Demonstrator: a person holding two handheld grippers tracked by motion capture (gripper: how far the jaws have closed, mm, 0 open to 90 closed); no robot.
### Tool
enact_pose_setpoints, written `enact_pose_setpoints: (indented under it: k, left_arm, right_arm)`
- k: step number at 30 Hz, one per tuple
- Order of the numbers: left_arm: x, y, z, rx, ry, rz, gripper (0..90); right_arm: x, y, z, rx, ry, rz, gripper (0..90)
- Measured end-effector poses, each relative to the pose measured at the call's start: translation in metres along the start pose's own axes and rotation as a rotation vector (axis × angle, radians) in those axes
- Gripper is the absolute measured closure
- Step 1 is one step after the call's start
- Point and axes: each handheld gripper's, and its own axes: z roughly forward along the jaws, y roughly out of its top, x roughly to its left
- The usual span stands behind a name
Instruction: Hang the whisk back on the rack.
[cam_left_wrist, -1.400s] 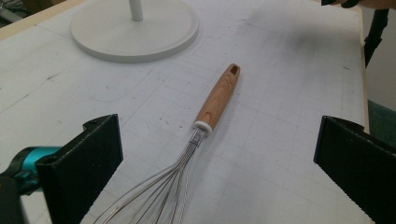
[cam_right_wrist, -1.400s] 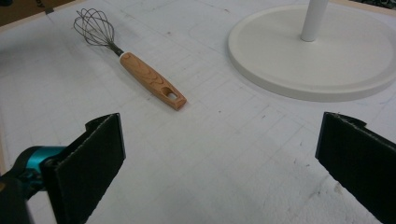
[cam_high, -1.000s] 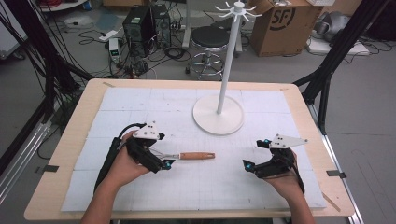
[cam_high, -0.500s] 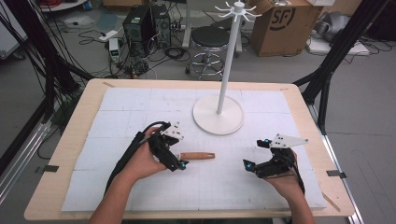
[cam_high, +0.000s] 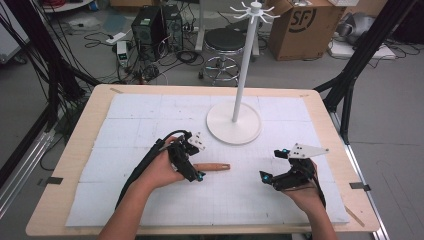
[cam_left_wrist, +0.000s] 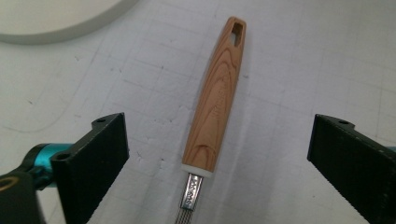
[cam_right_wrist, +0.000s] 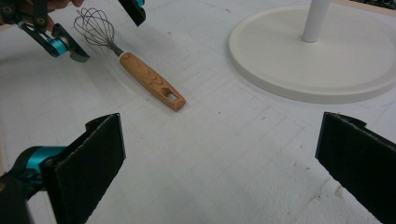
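A whisk with a wooden handle (cam_high: 212, 167) lies flat on the white mat, its handle pointing right. In the left gripper view the handle (cam_left_wrist: 217, 102) runs away from the camera and the metal neck sits between the jaws. My left gripper (cam_high: 196, 169) (cam_left_wrist: 219, 135) straddles the neck and wire end; its jaws have just been closing a little but stand wide, with both pads clear of the whisk. The right gripper view shows the wire loops (cam_right_wrist: 95, 28) between those jaws (cam_right_wrist: 105, 30). My right gripper (cam_high: 270, 165) (cam_right_wrist: 219, 140) rests open at the right, with nothing in it.
A white hook stand rises from a round base (cam_high: 234, 122) (cam_right_wrist: 317, 60) behind the whisk, mid-table. The wooden table rim (cam_high: 75, 150) frames the mat. A stool (cam_high: 225, 42), cardboard box (cam_high: 300, 22) and cables stand on the floor beyond.
My left hand has slid right along the mat and a little down, bringing its jaws over the whisk's wire end. The whisk and the right hand have stayed put.
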Motion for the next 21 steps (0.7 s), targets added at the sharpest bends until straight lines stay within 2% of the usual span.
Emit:
enact_pose_setpoints:
  k: [4,7,9,12,17,21]
  left_arm:
    - [0.002,0.000,0.005,0.031,0.003,-0.003,13.2]
    - [0.004,-0.001,0.008,0.063,-0.012,-0.013,20.8]
    - [0.004,0.000,0.010,0.084,-0.027,-0.006,30.4]
    - [0.003,0.004,0.014,0.149,-0.017,0.025,37.4]
    - [0.002,0.007,0.023,0.204,-0.008,0.050,43.4]
    - [0.003,0.009,0.025,0.222,0.006,0.045,47.3]
  right_arm:
    - [0.000,0.000,0.001,0.004,0.001,-0.001,0.4]
    - [0.001,0.000,0.003,0.010,0.005,-0.007,0.4]
    - [0.002,0.000,0.004,0.015,0.004,-0.008,0.4]
    - [0.002,0.000,0.005,0.021,0.002,-0.014,0.4]
    - [0.003,0.000,0.005,0.026,0.001,-0.019,0.4]
    - [0.003,0.000,0.005,0.025,0.002,-0.017,0.4]
